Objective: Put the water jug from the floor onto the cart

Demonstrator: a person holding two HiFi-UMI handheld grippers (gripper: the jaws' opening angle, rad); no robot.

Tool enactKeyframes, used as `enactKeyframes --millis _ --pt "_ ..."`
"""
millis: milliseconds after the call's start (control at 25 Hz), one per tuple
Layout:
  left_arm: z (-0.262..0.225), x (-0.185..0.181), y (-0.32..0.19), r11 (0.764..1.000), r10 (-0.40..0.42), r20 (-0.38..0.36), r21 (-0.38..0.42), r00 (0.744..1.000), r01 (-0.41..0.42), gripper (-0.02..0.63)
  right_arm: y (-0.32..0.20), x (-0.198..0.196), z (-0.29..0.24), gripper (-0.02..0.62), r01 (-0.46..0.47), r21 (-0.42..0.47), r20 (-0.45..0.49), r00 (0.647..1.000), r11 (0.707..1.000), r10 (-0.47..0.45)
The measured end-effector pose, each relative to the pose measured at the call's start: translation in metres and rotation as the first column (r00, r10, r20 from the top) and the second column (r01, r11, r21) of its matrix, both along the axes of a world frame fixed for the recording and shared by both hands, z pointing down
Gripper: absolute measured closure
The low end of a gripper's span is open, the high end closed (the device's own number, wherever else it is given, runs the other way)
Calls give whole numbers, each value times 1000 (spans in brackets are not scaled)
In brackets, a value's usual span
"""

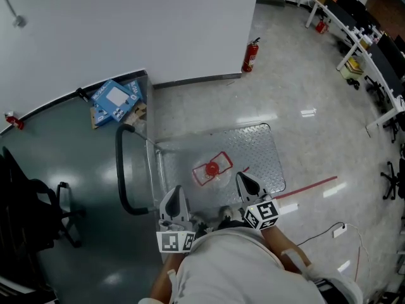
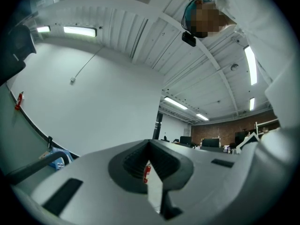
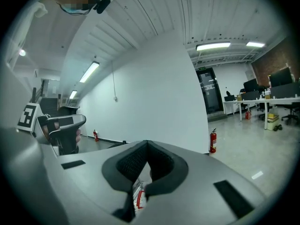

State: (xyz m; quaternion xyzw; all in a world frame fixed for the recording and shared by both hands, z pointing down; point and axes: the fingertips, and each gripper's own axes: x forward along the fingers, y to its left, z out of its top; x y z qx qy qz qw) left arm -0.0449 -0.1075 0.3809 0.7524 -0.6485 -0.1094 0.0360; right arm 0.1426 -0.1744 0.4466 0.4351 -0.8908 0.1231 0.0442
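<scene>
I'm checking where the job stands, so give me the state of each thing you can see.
Jug: standing on the cart deck, red cap on.
Cart: on the floor, handle up, carrying the jug.
Left gripper: shut, empty.
Right gripper: shut, empty.
Fire extinguisher: upright by the wall.

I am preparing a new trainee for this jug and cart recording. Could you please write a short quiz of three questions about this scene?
1. True or false: the water jug stands on the floor beside the cart.
2. What stands at the white wall beyond the cart? A) a ladder B) a red fire extinguisher C) a bucket
3. Fill in: the jaws of the left gripper and the right gripper are both ____, with nothing held.

Key: 1 false, it stands on the cart; 2 B; 3 shut.
</scene>
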Motion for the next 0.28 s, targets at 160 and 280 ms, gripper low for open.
enactKeyframes --millis 160,280 --pt "-1 0 -2 1000 2 8 5 1000 -2 603 -5 -1 -3 583 5 6 11 1000 1000 -5" --pt "1 0 -2 1000 4 6 -1 1000 -4 603 -4 -2 -2 583 7 6 11 1000 1000 -7"
